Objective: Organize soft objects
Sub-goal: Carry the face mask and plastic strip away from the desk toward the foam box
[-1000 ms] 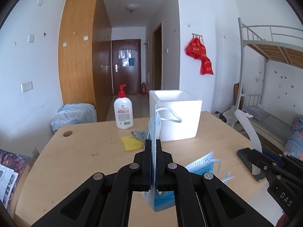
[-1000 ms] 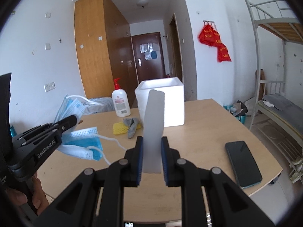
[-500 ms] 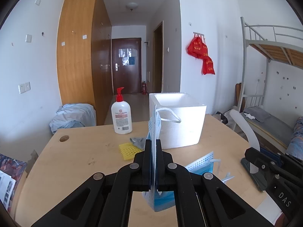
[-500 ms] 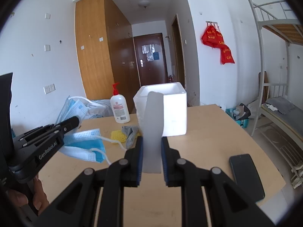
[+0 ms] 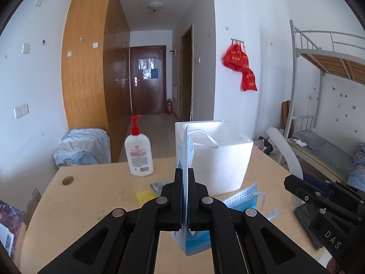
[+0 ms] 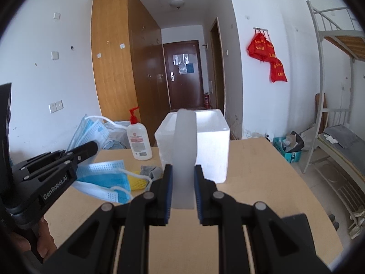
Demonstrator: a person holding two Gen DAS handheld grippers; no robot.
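Note:
My left gripper [image 5: 185,175] is shut on a bundle of blue face masks [image 5: 186,150], held upright above the wooden table [image 5: 91,205]; the masks also show in the right wrist view [image 6: 102,178]. My right gripper [image 6: 182,175] is shut on a white translucent flexible strip [image 6: 183,148], which also shows in the left wrist view [image 5: 287,153]. A white foam box [image 5: 223,159] stands open on the table behind both grippers. A yellow sponge [image 5: 146,196] and a grey cloth [image 6: 151,171] lie in front of the box.
A white pump bottle [image 5: 138,153] with a red top stands left of the box. A dark phone [image 5: 305,214] lies at the table's right edge. A bunk bed [image 6: 337,137] stands to the right, and a covered bundle [image 5: 82,146] lies beyond the table's far left.
Both grippers have risen and moved closer to the foam box, holding the same things. The masks and the strip have not shifted in the jaws.

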